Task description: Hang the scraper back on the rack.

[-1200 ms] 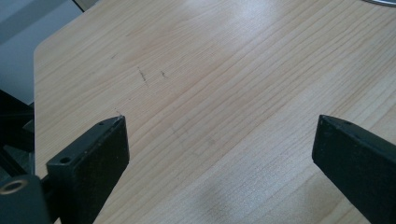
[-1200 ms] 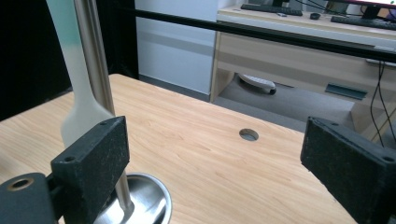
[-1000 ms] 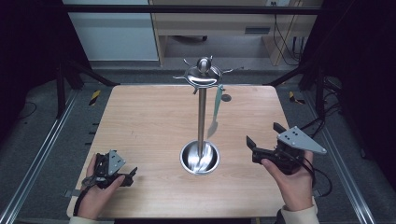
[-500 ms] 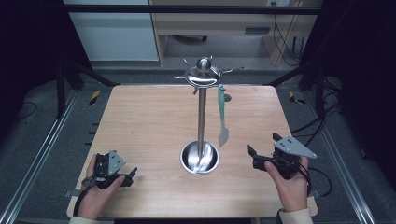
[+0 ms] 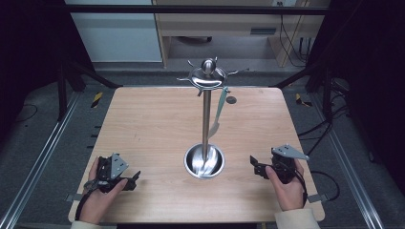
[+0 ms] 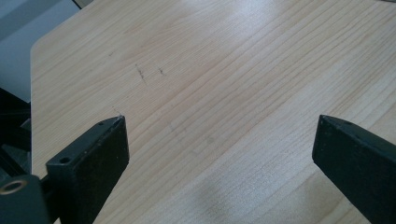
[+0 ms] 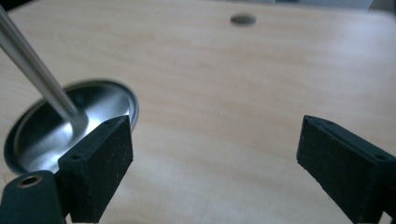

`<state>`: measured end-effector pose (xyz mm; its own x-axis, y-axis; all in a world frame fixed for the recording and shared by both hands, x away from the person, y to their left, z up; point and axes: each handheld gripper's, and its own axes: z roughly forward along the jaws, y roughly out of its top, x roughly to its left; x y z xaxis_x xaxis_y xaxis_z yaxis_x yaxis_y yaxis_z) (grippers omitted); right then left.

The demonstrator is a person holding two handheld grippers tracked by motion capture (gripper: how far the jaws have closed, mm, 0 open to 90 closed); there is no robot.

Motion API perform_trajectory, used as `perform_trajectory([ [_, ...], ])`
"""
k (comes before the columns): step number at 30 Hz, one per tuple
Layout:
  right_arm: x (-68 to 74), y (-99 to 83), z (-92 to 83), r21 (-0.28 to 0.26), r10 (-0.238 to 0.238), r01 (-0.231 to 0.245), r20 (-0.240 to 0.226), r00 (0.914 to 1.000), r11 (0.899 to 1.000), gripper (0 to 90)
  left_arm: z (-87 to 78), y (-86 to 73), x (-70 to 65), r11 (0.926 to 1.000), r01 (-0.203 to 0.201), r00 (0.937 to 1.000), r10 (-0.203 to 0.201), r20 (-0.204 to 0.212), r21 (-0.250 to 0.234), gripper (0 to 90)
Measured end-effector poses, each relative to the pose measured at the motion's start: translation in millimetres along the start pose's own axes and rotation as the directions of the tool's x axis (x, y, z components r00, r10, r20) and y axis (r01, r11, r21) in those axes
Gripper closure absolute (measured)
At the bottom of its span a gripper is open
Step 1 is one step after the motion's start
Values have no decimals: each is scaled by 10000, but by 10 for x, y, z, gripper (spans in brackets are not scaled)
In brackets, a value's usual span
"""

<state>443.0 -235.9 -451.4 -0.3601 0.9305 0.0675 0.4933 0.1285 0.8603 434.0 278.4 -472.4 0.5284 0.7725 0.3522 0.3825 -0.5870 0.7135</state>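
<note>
Left gripper [image 5: 134, 177] low at the near left of the table [image 5: 143, 124], jaws wide apart over bare wood – nothing between. Right gripper [image 5: 253, 162] at the near right, jaws likewise spread and empty, just beside the stand [image 5: 206, 119] base. Hanging from a hook up top – a pale utensil [image 5: 218, 112].

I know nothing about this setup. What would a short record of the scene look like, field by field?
Surface: light wooden table
Centre object: tall silver metal stand with round dish base and hooked top
Hanging item: pale slim utensil on one hook, right of the pole
Small item: dark round disc on the table, far side
Left tool: jaws open, over bare wood, holding nothing
Right tool: jaws open, beside the dish base, holding nothing
</note>
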Motion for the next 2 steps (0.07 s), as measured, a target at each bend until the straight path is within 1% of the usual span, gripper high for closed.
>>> perform_trajectory([
  [1,6,-18,20,260,-62,62,-17,10000,9996,107,2,2,-1,10000,16,10000,-16,-5,-23,36],
  [2,15,-13,20,214,-104,102,76,9999,9997,108,4,6,-3,10000,28,10000,-27,37,-55,36],
])
